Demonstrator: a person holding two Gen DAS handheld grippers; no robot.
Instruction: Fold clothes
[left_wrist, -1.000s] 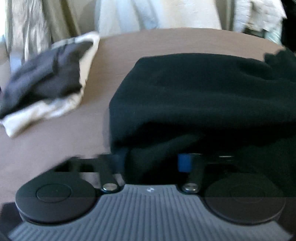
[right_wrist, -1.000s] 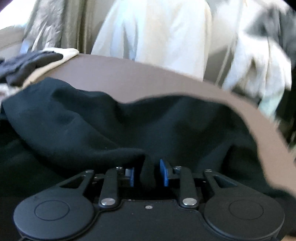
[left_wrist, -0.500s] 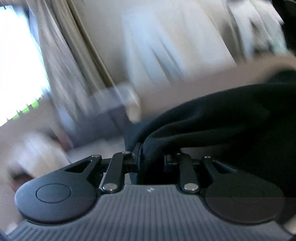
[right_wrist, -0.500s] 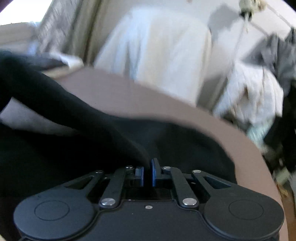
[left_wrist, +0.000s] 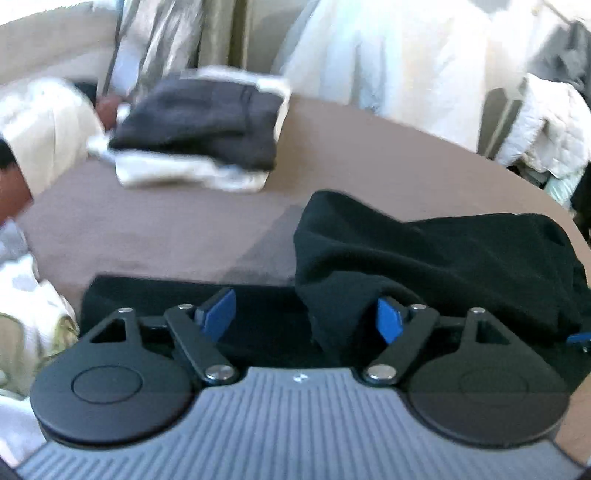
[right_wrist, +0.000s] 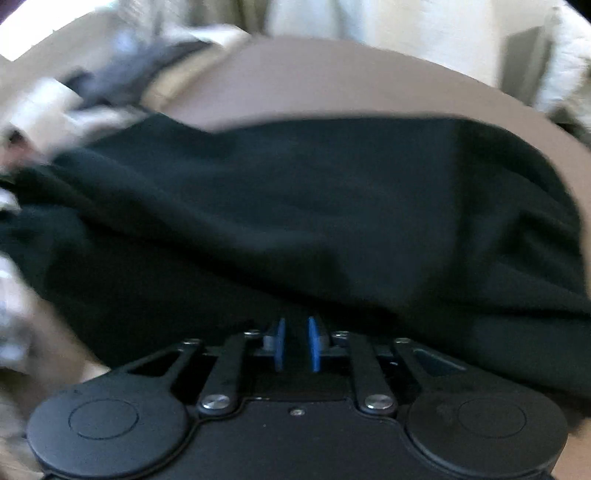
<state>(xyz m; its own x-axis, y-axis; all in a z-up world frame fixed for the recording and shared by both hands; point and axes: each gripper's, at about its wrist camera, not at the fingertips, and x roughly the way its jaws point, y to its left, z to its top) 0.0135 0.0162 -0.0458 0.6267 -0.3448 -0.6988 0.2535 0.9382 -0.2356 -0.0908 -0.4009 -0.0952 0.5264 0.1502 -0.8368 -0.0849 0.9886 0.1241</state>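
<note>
The left gripper (left_wrist: 308, 317) is spread wide with black garment (left_wrist: 436, 254) bunched against its right pad, on the brown worktop (left_wrist: 147, 229). The right gripper (right_wrist: 295, 343) is nearly together on nothing I can see. That loose fold could slump. Only the left view shows the folded pile (left_wrist: 199, 129) ahead-left.

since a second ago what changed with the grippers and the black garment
The left gripper has let go: its jaws, shut on the black garment half a second ago, now stand wide open, cloth draped by the right pad. The right gripper has eased slightly apart. The folded pile stayed on the brown surface.
</note>
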